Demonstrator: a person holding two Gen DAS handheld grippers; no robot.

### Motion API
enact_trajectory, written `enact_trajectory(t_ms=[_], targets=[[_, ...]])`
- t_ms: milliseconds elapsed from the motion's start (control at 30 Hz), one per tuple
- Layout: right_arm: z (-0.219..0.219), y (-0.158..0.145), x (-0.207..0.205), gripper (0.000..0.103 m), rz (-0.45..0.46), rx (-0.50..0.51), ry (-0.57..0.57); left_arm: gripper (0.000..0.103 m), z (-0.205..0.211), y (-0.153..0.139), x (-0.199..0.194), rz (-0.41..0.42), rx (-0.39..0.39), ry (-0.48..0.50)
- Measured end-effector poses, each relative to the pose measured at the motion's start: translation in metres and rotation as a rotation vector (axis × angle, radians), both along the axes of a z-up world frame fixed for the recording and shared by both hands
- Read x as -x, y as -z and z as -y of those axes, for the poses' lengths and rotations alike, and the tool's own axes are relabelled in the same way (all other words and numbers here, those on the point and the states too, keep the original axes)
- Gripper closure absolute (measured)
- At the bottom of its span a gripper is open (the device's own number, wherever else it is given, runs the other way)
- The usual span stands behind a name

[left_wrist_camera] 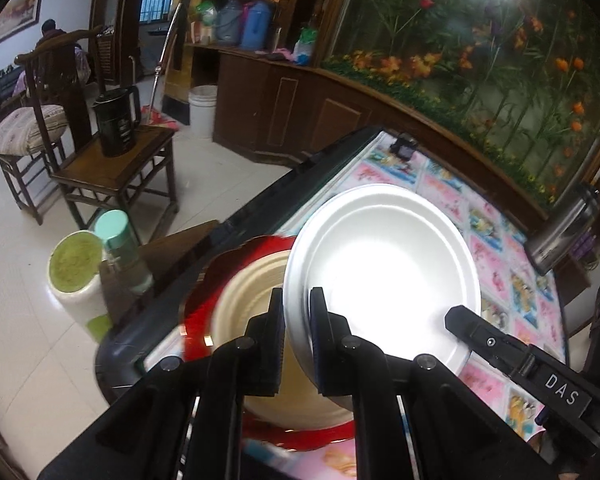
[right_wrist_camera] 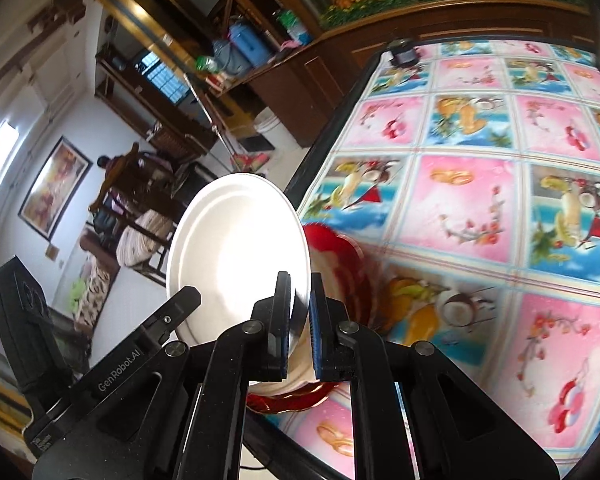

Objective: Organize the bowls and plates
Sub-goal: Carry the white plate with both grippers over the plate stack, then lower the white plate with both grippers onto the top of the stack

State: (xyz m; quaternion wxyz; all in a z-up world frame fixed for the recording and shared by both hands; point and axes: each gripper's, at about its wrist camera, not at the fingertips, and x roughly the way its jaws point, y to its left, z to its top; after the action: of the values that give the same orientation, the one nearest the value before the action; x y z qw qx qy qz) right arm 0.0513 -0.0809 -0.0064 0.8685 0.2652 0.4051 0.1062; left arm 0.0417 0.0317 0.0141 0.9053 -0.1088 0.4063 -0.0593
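Both grippers carry one white plate (left_wrist_camera: 380,272) tilted above the table. My left gripper (left_wrist_camera: 297,320) is shut on its near left rim. A finger (left_wrist_camera: 472,328) of the right gripper reaches the plate's right rim in this view. In the right wrist view the white plate (right_wrist_camera: 236,252) stands nearly on edge, with my right gripper (right_wrist_camera: 300,312) shut on its rim and a finger (right_wrist_camera: 180,304) of the left gripper at its lower left. Below it a cream bowl (left_wrist_camera: 252,280) rests on a scalloped red plate (left_wrist_camera: 204,312) near the table's corner.
The table (right_wrist_camera: 480,200) has a pink and blue fruit-pattern cloth and a black edge. A steel flask (left_wrist_camera: 564,232) stands at its far right, and a small black object (left_wrist_camera: 404,148) at the far corner. Beside the table are a green-lidded bottle (left_wrist_camera: 120,240), a tub (left_wrist_camera: 76,272) and wooden chairs.
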Motion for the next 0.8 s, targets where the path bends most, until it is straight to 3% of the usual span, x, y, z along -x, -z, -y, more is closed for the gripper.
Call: enact_trajectory(t_ms=[800], targets=[[-0.017, 0.01, -0.006, 0.095, -0.023, -0.011, -0.035, 0.093, -0.013, 0.0, 0.011, 0.04, -0.033, -0.031]])
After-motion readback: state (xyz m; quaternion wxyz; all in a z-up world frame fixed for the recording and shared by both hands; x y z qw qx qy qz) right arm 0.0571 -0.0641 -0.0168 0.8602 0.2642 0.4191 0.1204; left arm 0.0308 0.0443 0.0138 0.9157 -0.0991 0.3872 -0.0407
